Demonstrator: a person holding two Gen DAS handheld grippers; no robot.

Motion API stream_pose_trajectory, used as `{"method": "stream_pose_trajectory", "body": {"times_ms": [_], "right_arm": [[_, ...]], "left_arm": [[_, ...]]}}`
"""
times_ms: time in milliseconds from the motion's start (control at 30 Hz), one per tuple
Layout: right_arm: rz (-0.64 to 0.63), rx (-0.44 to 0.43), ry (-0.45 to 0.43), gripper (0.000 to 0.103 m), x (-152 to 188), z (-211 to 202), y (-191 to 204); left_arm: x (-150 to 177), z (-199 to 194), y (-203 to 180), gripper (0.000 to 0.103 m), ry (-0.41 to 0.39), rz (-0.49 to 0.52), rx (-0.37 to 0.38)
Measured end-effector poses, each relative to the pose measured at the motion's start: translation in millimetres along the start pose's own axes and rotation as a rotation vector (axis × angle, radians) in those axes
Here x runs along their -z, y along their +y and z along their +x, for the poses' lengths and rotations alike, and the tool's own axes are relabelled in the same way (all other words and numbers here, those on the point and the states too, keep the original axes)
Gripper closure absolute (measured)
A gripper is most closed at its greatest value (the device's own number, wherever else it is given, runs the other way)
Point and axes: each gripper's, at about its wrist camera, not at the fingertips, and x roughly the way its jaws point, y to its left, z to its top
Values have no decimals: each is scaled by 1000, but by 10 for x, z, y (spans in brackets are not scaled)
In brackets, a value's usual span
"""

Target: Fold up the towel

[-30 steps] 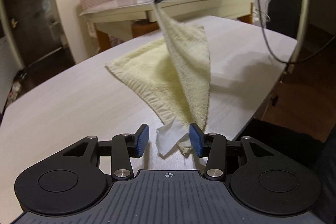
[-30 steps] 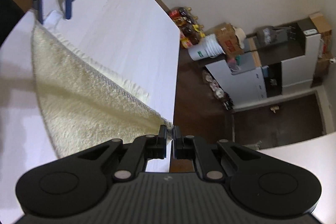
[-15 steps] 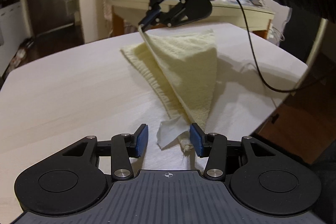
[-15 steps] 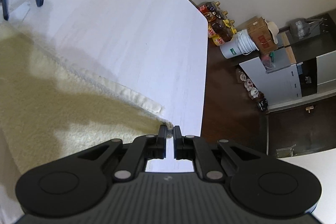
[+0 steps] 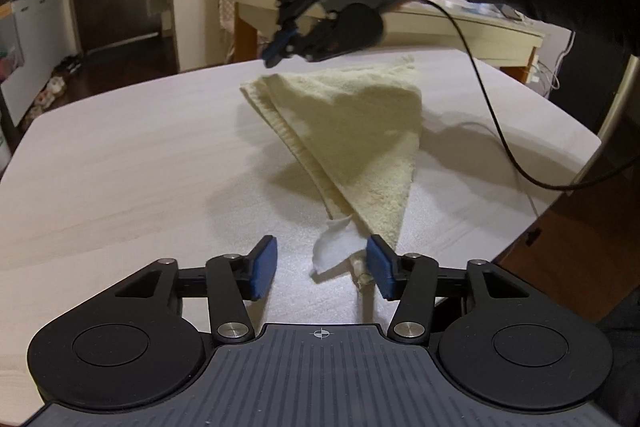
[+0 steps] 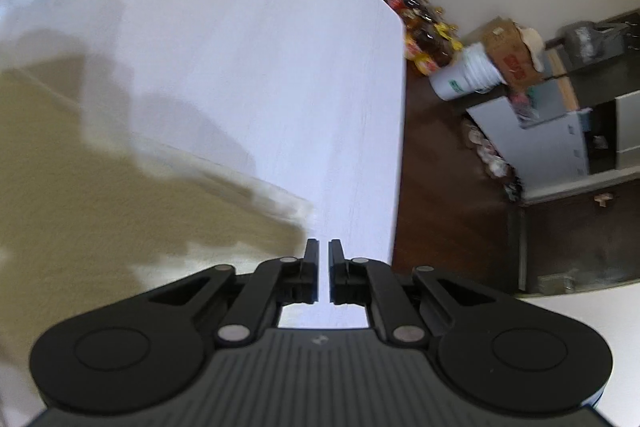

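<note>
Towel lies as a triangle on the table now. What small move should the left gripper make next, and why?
Probably close the left gripper on the near corner: the towel tip and its white label lie between its open fingers, and the right gripper hovers above, holding nothing.

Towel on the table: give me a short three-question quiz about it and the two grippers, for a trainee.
1. True or false: the left gripper has its fingers spread wide apart.
2. What shape does the towel make on the table? A) a triangle B) a tight roll C) a flat open square
3. Fill in: the gripper that hovers above the towel's far corner is the ___ gripper.

Key: 1 true; 2 A; 3 right.
</note>
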Motion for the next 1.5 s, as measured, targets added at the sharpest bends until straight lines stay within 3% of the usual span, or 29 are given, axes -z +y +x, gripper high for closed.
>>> {"method": "stream_pose_trajectory", "body": {"times_ms": [167,333,567,733,867,1067,1267,1500], "right_arm": [[76,4,-13,97,31,-6,-73],[196,13,-19,88,190,-284,-99],[502,9,-78,83,614,-1146,53],[668,4,-175,83,598,-1628,312],[673,-18,-219,83,325,-1947,901],[630,19,-238,83,-152,-1960,1446],[612,82,-198,83,-449,-1818,1731],[573,154,-136,73,-720,-1659,1962]], "left_arm": [[1,6,-3,47,-8,-15,1],[8,-13,-17,47,2,-7,20],[82,-104,-199,43,3,59,77],[63,-244,-153,43,-39,52,33],[-3,-368,-8,39,-61,82,-83],[-92,-509,149,36,-99,88,-155],[-93,-606,266,25,-130,65,-150],[-20,-683,349,17,-156,57,-115]]}}
